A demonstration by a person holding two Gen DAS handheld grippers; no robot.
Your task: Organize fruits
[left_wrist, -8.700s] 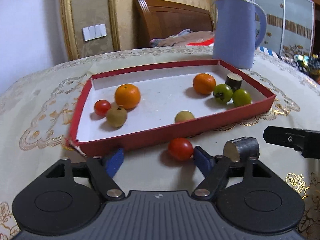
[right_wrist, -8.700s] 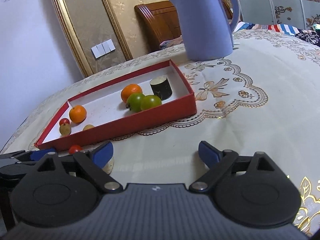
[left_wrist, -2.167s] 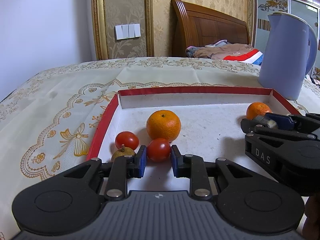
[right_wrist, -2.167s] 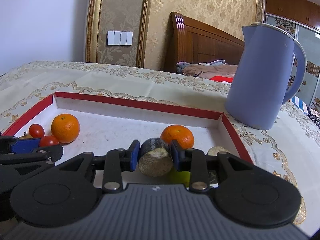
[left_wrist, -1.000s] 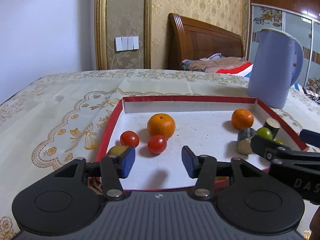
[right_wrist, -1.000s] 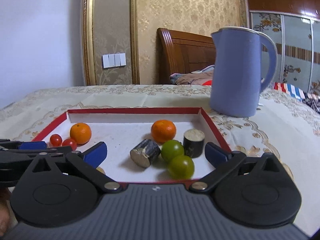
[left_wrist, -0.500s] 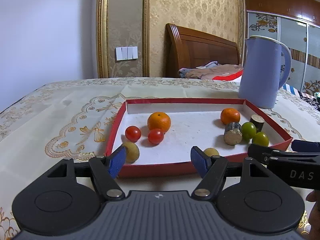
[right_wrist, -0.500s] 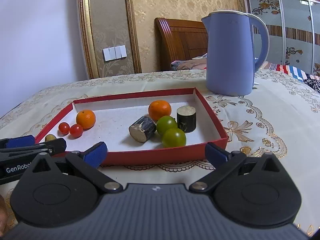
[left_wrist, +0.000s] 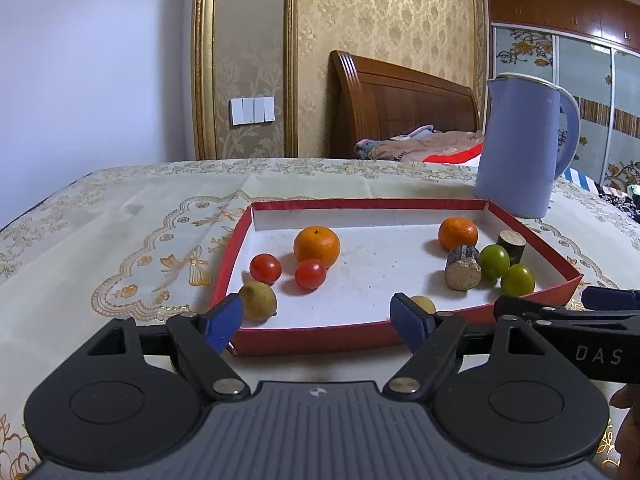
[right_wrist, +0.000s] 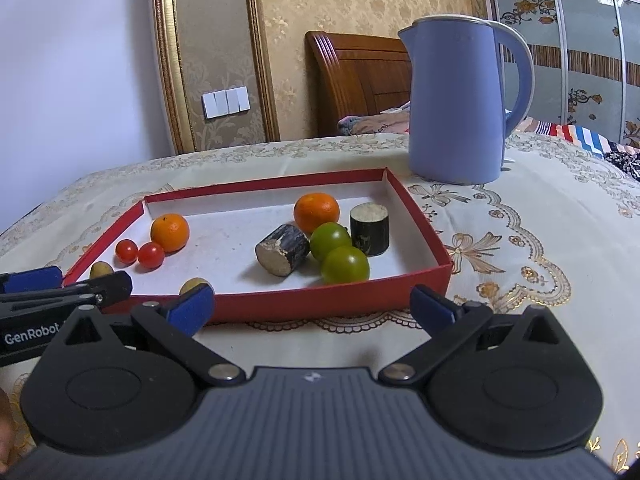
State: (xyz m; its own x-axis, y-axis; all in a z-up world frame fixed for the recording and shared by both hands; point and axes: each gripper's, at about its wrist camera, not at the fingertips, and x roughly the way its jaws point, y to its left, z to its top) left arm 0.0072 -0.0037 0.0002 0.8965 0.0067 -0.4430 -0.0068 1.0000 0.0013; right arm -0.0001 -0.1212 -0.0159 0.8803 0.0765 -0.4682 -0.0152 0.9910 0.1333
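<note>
Both grippers had pulled back off the red tray (left_wrist: 304, 336) toward the desk's near edge: left gripper (left_wrist: 318, 314) and right gripper (right_wrist: 312, 306) each had fingers wide, holding nothing. Tomatoes (left_wrist: 310, 274), oranges (left_wrist: 317, 245) and sugarcane pieces (right_wrist: 282, 255) lay inside; sorting looked finished.

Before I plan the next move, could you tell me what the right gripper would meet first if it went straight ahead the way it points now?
Most likely the near red wall of the tray, straight ahead of the open right gripper; if it passed higher, the green fruit behind it. Depth is uncertain.
</note>
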